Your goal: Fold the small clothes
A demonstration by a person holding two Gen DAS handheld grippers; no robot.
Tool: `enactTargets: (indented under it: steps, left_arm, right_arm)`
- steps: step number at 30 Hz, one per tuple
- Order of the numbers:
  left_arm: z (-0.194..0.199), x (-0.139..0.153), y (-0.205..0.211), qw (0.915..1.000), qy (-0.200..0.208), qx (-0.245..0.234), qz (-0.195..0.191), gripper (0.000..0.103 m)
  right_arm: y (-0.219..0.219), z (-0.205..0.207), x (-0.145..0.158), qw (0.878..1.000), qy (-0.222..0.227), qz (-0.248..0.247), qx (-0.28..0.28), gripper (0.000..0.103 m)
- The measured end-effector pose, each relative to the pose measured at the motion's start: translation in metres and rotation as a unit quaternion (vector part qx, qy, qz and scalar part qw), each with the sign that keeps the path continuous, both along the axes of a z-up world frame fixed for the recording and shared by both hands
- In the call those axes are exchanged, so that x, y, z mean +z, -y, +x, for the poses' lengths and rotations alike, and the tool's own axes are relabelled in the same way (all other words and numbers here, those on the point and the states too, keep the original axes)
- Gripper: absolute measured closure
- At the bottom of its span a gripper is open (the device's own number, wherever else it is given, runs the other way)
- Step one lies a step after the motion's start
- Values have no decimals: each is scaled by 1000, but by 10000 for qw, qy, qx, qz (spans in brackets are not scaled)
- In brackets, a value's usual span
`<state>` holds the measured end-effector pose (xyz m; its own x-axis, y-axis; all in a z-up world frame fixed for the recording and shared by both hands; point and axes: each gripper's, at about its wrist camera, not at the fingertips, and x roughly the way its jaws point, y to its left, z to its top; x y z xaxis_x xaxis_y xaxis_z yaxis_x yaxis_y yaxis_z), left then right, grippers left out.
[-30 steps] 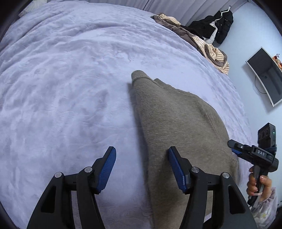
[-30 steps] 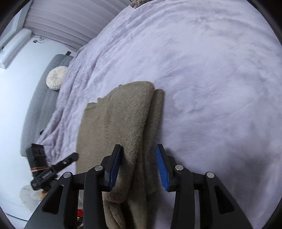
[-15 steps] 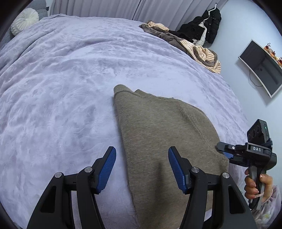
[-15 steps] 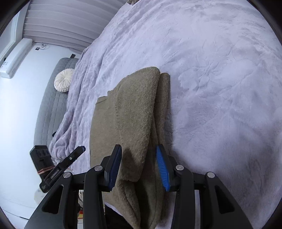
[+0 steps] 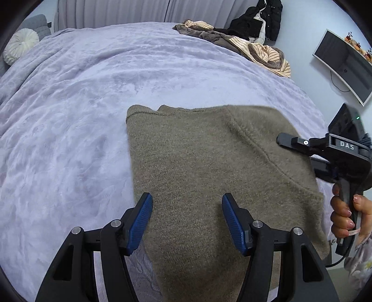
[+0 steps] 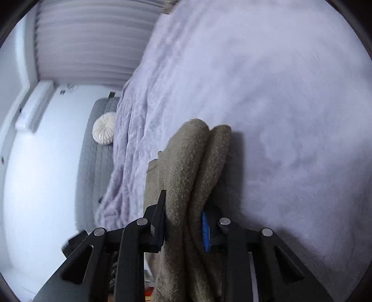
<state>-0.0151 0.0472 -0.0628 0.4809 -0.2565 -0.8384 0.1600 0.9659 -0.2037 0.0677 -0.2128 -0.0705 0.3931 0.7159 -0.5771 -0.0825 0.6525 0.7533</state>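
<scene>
An olive-brown knitted sweater (image 5: 209,162) lies folded on the lilac blanket (image 5: 81,116), its ribbed hem toward the far side. My left gripper (image 5: 187,220) hovers open over the sweater's near part, with its left pad by the sweater's left edge and nothing pinched. My right gripper (image 5: 297,148), held by a hand (image 5: 344,213), sits at the sweater's right side. In the right wrist view the right gripper (image 6: 183,223) has its jaws closing, and both pads press on the doubled edge of the sweater (image 6: 193,162).
A heap of striped and brown clothes (image 5: 255,46) and a black jacket (image 5: 260,18) lie at the bed's far right corner. A wall screen (image 5: 344,62) hangs at right. A round white cushion (image 6: 104,132) rests on a grey sofa beyond the bed. Curtains close the back.
My left gripper has shifted right, so the sweater now lies under both of its fingers. The right gripper's jaws have narrowed onto the sweater's folded edge, and its view has tilted.
</scene>
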Motion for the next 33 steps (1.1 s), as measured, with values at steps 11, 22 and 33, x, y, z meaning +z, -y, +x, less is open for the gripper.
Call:
enactTargets:
  steps: [11,22,33]
  left_arm:
    - [-7,6,-1,9996,94,-154,230,40]
    - [-7,15,1,10000,35,-41,19,40]
    - [-35,-23,-2,9988,-445,126,-170,24]
  right_arm:
    - [13,-8,-7,9871,-268,-1552,-294,62]
    - [-61,-69,50,9646,664,-2308,1085,76]
    - [-26,-90,-6,9775,77,-2058,453,101]
